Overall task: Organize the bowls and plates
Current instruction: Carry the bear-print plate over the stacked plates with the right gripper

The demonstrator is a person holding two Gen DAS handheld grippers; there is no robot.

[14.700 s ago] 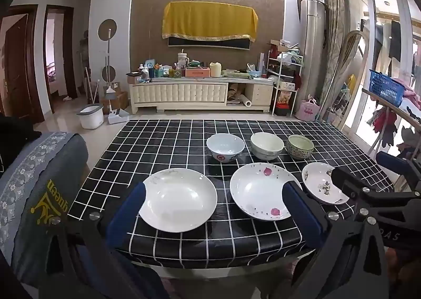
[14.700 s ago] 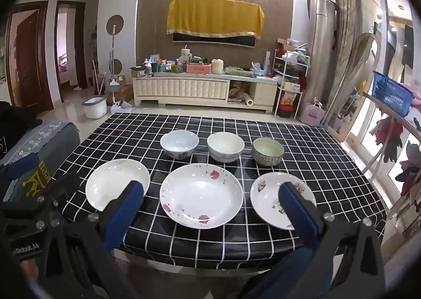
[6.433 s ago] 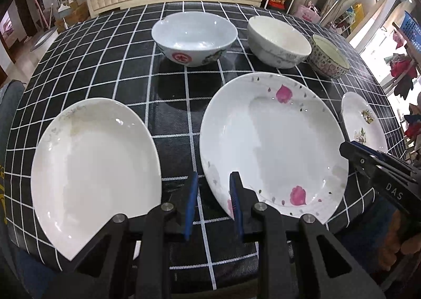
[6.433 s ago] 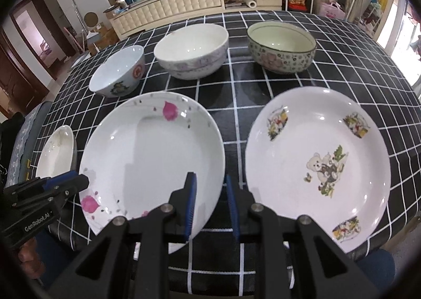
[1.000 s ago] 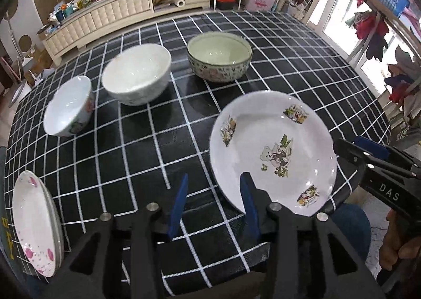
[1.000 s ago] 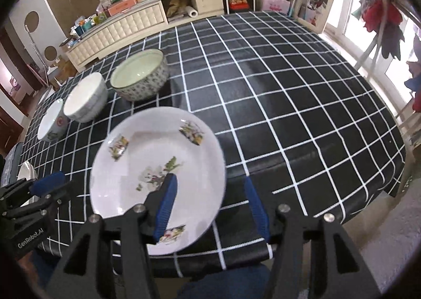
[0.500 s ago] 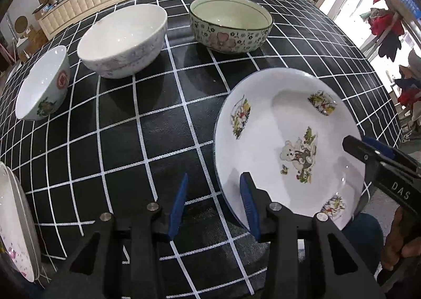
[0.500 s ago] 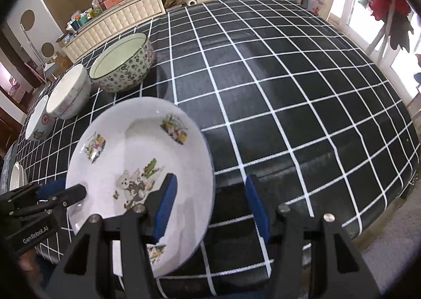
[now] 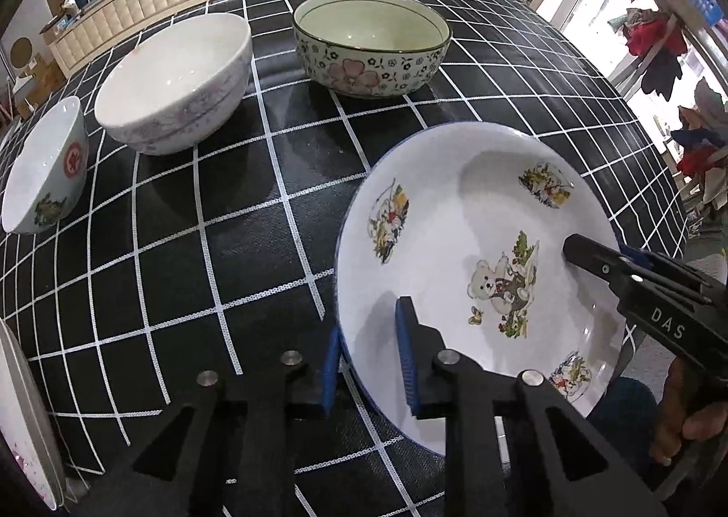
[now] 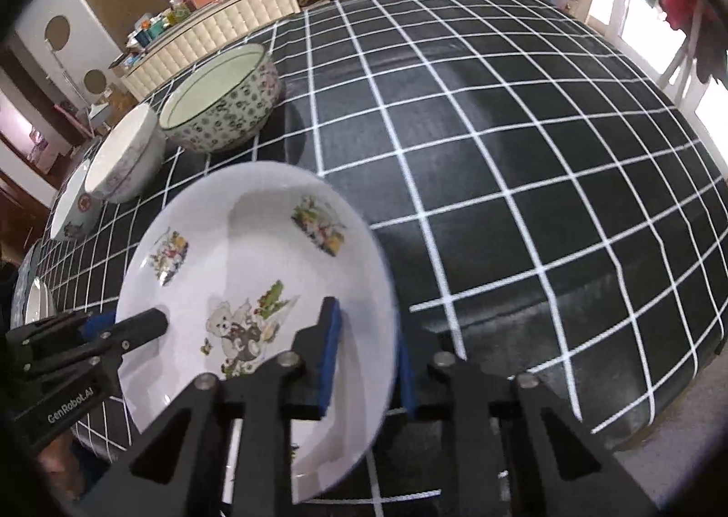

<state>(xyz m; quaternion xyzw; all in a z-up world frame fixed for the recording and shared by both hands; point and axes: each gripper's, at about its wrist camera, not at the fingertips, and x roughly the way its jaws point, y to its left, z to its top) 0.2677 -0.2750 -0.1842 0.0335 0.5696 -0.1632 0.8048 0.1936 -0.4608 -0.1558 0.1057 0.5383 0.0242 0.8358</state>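
The white bear plate (image 9: pixel 477 216) lies near the front edge of the black checked table (image 9: pixel 227 244). My left gripper (image 9: pixel 367 357) has the plate's left rim between its blue pads; its jaws are closing and the pads sit against the rim. My right gripper (image 10: pixel 367 362) is closing on the opposite rim of the bear plate (image 10: pixel 255 253), one pad inside and one outside. Each gripper shows in the other's view: the right gripper (image 9: pixel 575 249) and the left gripper (image 10: pixel 150 321). Behind stand a flowered green bowl (image 9: pixel 371 48), a white bowl (image 9: pixel 175 80) and a small bowl (image 9: pixel 45 171).
Stacked plates (image 9: pixel 22 426) sit at the table's far left edge. A hand (image 9: pixel 691 426) holds the right gripper's handle. To the right of the plate the cloth (image 10: pixel 500 153) is bare. A low sideboard (image 10: pixel 218 25) and hanging clothes (image 9: pixel 655 39) stand beyond the table.
Both grippers have sunk toward the bear plate and their jaws have narrowed from wide apart onto its opposite rims. The plate looks closer and larger in both views.
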